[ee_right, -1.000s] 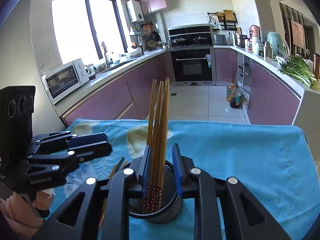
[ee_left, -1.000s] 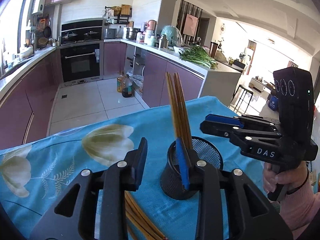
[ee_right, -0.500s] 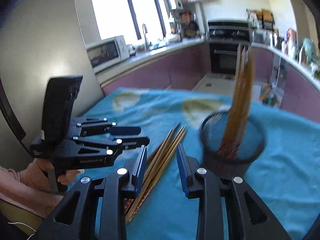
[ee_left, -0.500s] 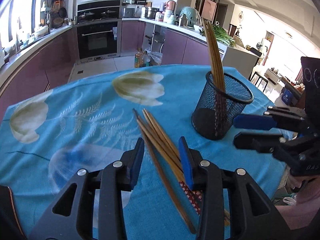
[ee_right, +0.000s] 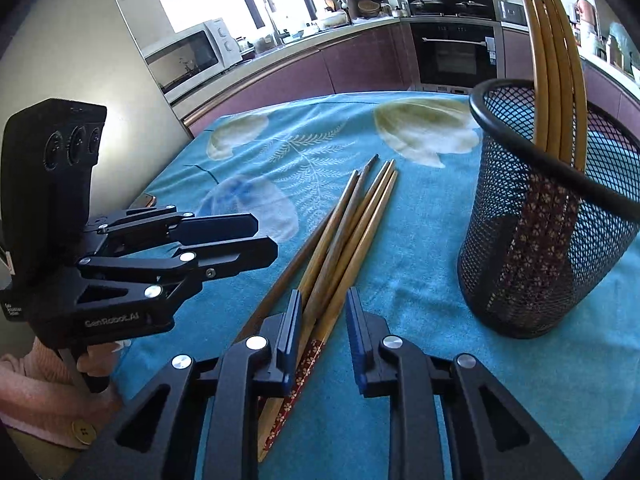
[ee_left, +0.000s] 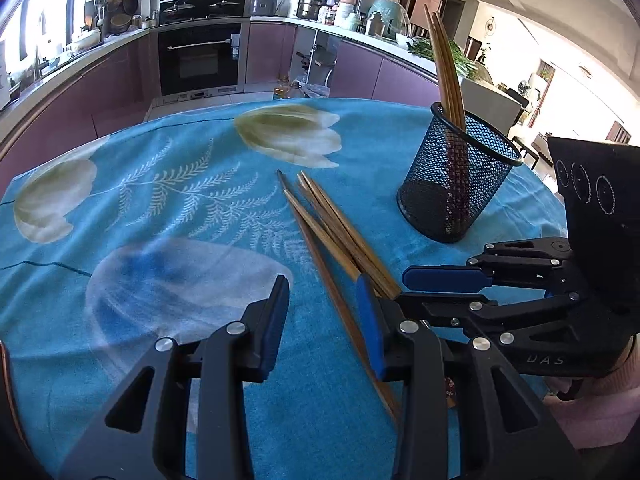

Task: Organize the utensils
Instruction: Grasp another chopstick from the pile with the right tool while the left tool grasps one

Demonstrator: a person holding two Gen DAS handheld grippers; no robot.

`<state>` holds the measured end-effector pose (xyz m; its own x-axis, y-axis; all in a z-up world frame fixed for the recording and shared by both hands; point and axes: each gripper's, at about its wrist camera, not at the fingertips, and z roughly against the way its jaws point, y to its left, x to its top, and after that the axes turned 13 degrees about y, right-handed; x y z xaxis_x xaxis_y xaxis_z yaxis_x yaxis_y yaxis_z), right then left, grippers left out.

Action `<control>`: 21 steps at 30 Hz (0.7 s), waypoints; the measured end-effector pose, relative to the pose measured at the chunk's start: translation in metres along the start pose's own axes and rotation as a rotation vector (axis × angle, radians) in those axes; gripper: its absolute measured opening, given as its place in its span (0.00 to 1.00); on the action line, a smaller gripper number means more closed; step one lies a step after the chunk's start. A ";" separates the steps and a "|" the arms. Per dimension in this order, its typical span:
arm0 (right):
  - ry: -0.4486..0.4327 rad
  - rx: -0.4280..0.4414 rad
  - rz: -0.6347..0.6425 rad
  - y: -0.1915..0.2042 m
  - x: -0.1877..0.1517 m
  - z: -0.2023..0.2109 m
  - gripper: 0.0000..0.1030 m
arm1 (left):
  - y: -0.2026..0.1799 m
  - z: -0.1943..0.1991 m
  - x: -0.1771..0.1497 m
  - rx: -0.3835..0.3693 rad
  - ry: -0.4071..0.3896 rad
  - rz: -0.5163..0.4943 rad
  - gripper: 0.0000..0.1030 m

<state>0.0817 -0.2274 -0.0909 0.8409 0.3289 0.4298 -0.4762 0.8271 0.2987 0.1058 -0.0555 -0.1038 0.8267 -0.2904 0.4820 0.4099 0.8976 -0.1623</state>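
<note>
Several wooden chopsticks point(ee_left: 332, 236) lie loose in a bundle on the blue cloth; they also show in the right wrist view point(ee_right: 344, 232). A black mesh cup point(ee_left: 456, 184) stands to their right with three chopsticks point(ee_left: 448, 68) upright in it; the cup point(ee_right: 548, 248) also fills the right of the right wrist view. My left gripper point(ee_left: 324, 320) is open, low over the bundle's near ends. My right gripper point(ee_right: 320, 328) is open, with the bundle's patterned ends lying between its jaws. Each gripper shows in the other's view, the left point(ee_right: 236, 236) and the right point(ee_left: 432, 284).
The table has a blue cloth with a tulip print point(ee_left: 160, 200). Behind it are purple kitchen cabinets, a built-in oven point(ee_left: 200, 56) and a counter with pots. A microwave point(ee_right: 188, 56) stands on the left counter. A phone's corner point(ee_right: 146, 200) lies at the table's left edge.
Both grippers have pulled back from the mesh cup, leaving three chopsticks standing in it, and come down over the loose bundle on the cloth. Both are open.
</note>
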 end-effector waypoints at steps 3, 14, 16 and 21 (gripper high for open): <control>-0.002 0.001 -0.025 -0.005 -0.003 0.001 0.17 | -0.005 -0.001 0.001 -0.006 0.003 -0.024 0.33; 0.000 -0.001 -0.072 -0.017 -0.007 0.003 0.16 | -0.018 -0.024 0.009 -0.022 0.069 -0.073 0.33; 0.001 -0.006 -0.067 -0.016 -0.006 0.002 0.16 | -0.018 -0.029 0.010 -0.012 0.083 -0.071 0.33; 0.001 -0.012 -0.059 -0.013 -0.004 -0.001 0.16 | -0.011 -0.028 0.011 -0.020 0.090 -0.058 0.25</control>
<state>0.0841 -0.2392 -0.0971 0.8676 0.2798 0.4110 -0.4226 0.8505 0.3130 0.1212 -0.0783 -0.1212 0.8322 -0.3709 0.4122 0.4650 0.8717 -0.1543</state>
